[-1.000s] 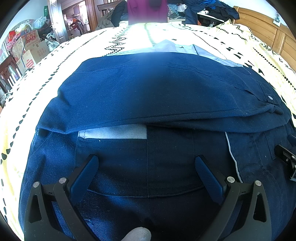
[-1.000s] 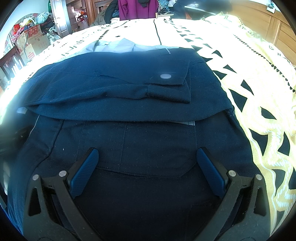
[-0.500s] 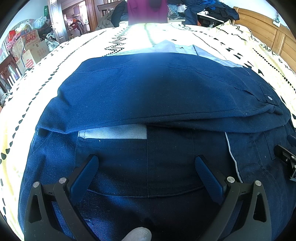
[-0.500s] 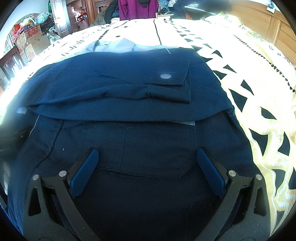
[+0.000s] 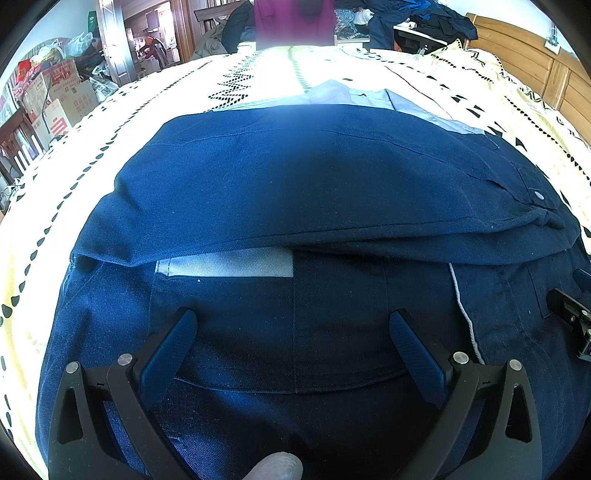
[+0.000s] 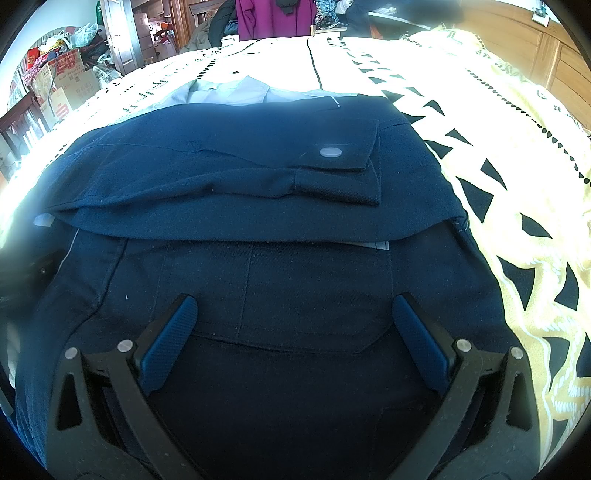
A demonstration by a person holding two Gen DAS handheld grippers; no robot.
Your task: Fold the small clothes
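Note:
A navy blue work jacket (image 5: 314,177) lies flat on the bed, its sleeve folded across the body, a grey strip (image 5: 225,263) showing under the fold. In the right wrist view the same jacket (image 6: 229,173) shows a cuff with a silver snap (image 6: 330,151). My left gripper (image 5: 291,328) hovers open over the jacket's lower left part, nothing between its blue pads. My right gripper (image 6: 295,314) stands open over the lower right part, holding nothing. A piece of the right gripper (image 5: 570,314) shows at the left wrist view's right edge.
The bedspread (image 6: 498,155) is cream with black triangles. A wooden headboard (image 5: 532,55) rises at the right. Cardboard boxes (image 5: 62,96) and clutter stand at the far left. A purple garment (image 6: 275,18) hangs beyond the bed's far edge. A fingertip (image 5: 275,467) shows at the bottom.

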